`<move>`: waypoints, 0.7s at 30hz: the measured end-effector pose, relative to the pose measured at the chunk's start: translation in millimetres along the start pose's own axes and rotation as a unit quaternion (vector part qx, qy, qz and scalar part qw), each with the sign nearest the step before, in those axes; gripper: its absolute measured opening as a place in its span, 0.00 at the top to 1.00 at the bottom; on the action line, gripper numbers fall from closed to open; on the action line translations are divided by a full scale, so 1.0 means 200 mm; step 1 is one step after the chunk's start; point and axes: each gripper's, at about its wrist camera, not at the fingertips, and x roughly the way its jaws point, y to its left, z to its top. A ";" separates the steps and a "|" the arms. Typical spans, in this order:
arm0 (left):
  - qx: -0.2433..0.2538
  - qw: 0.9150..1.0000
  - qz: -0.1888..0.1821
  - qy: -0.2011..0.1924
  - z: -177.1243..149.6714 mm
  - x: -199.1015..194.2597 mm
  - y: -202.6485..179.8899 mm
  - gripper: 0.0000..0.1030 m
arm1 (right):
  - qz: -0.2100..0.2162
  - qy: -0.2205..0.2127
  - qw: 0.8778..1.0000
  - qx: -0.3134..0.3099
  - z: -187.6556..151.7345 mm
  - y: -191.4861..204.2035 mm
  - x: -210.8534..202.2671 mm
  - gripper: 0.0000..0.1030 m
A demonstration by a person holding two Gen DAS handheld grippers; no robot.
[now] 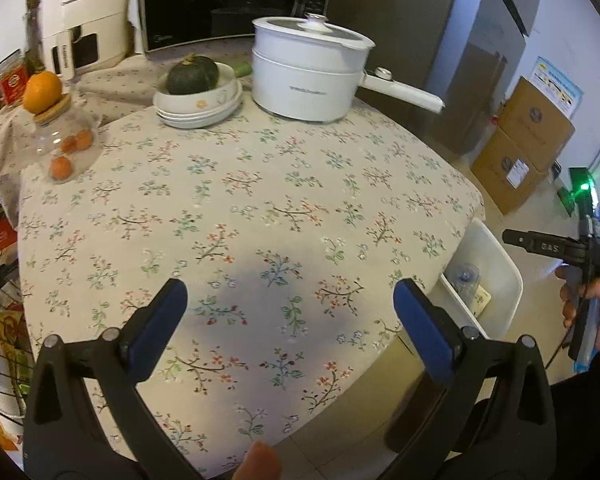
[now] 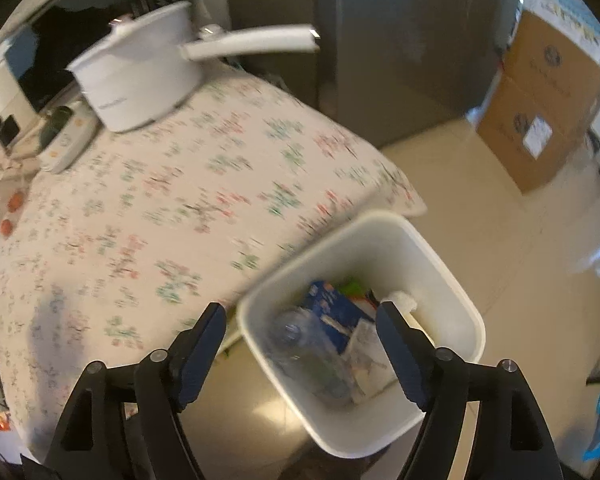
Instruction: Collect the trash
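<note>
The floral-clothed table (image 1: 236, 200) is seen bare at its near part. The white bin (image 2: 452, 280) is set on the floor just right of it, trash (image 2: 328, 332) inside. Both the left gripper (image 1: 290, 300) and right gripper (image 2: 300, 322) are held wide open, nothing gripped.

I read "OAS" in raised letters on the black right gripper (image 1: 548, 246). The white pot (image 1: 306, 80), air fryer (image 1: 80, 20), cardboard boxes (image 1: 532, 128) and wall poster (image 1: 556, 88) carry print too small to read.
</note>
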 end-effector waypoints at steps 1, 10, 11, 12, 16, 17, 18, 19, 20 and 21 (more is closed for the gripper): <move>-0.004 1.000 0.003 -0.002 0.00 -0.01 0.01 0.01 | 0.002 -0.008 1.000 -0.007 0.00 0.04 -0.03 0.20; -0.026 0.999 0.021 -0.012 -0.01 -0.05 0.08 0.01 | 0.013 -0.057 0.997 -0.054 -0.07 0.28 -0.20 0.17; -0.028 0.999 0.024 -0.012 -0.01 -0.06 0.08 0.01 | 0.017 -0.060 0.996 -0.059 -0.08 0.30 -0.22 0.17; -0.032 0.999 0.026 -0.014 -0.01 -0.06 0.08 0.01 | 0.023 -0.063 0.996 -0.065 -0.10 0.33 -0.24 0.17; -0.044 0.998 0.027 -0.022 -0.01 -0.08 0.07 0.01 | 0.020 -0.077 0.993 -0.083 -0.13 0.43 -0.26 0.16; -0.044 0.998 0.028 -0.023 -0.01 -0.09 0.07 0.01 | 0.019 -0.078 0.993 -0.085 -0.13 0.45 -0.27 0.16; -0.044 0.998 0.029 -0.024 -0.01 -0.09 0.07 0.01 | 0.020 -0.080 0.993 -0.087 -0.14 0.47 -0.27 0.16; -0.043 0.998 0.031 -0.025 -0.01 -0.10 0.07 0.01 | 0.025 -0.083 0.992 -0.089 -0.14 0.49 -0.28 0.16; -0.043 0.998 0.037 -0.029 -0.01 -0.11 0.08 0.01 | 0.029 -0.086 0.992 -0.089 -0.15 0.51 -0.29 0.16; -0.043 0.998 0.041 -0.031 -0.01 -0.11 0.08 0.01 | 0.031 -0.088 0.992 -0.089 -0.15 0.52 -0.30 0.16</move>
